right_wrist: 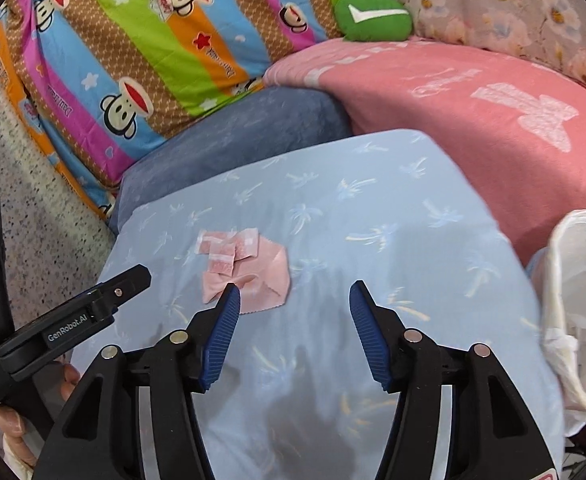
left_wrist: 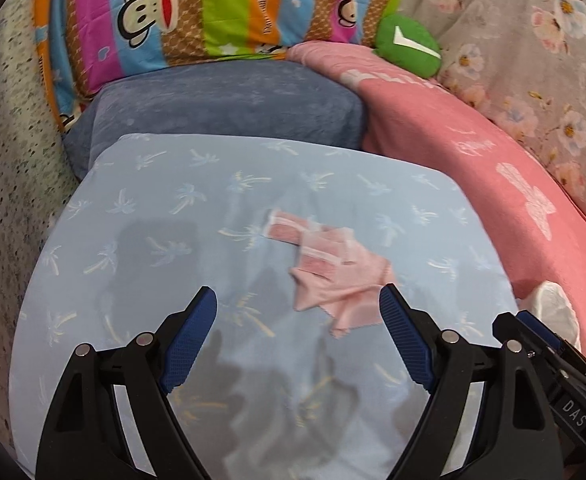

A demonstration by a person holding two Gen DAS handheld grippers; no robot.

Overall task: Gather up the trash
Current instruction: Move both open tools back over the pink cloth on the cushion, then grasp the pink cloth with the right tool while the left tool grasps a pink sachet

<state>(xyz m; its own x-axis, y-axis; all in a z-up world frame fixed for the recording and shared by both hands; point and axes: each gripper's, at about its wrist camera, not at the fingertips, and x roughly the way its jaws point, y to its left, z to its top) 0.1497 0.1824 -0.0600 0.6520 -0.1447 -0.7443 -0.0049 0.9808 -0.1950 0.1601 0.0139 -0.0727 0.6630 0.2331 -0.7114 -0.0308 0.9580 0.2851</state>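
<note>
the left tongs (left_wrist: pixel 297 312) hang released over a light blue pillow (left_wrist: pixel 173 240) printed with pale palm trees, the two blue-padded fingers (left_wrist: pixel 195 332) spread wide and gripping nothing. the trash (left_wrist: pixel 325 264), a small heap of pink wrappers and a crumpled pink sheet, lies on the pillow just ahead of the tongs and a little toward the right finger. it may be several separate scraps overlapping, though the blur makes that hard to settle.

the right tongs (right_wrist: pixel 293 308) are released too, empty, hovering over the same pillow. from the right wrist view the trash (right_wrist: pixel 245 268) sits ahead and to the left, and the tip of the left finger overlaps its near edge in the picture; whether it touches, i cannot tell. a white plastic bag (right_wrist: pixel 573 300) stands open at the pillow's right edge, beside a pink blanket (right_wrist: pixel 473 120).

behind the pillow lies a dark blue cushion (left_wrist: pixel 221 100), and behind that a striped pillow with cartoon monkeys (left_wrist: pixel 173 12). a green plush with a white tick (left_wrist: pixel 407 44) rests on the far end of the pink blanket, against a flowered fabric (left_wrist: pixel 533 60).
</note>
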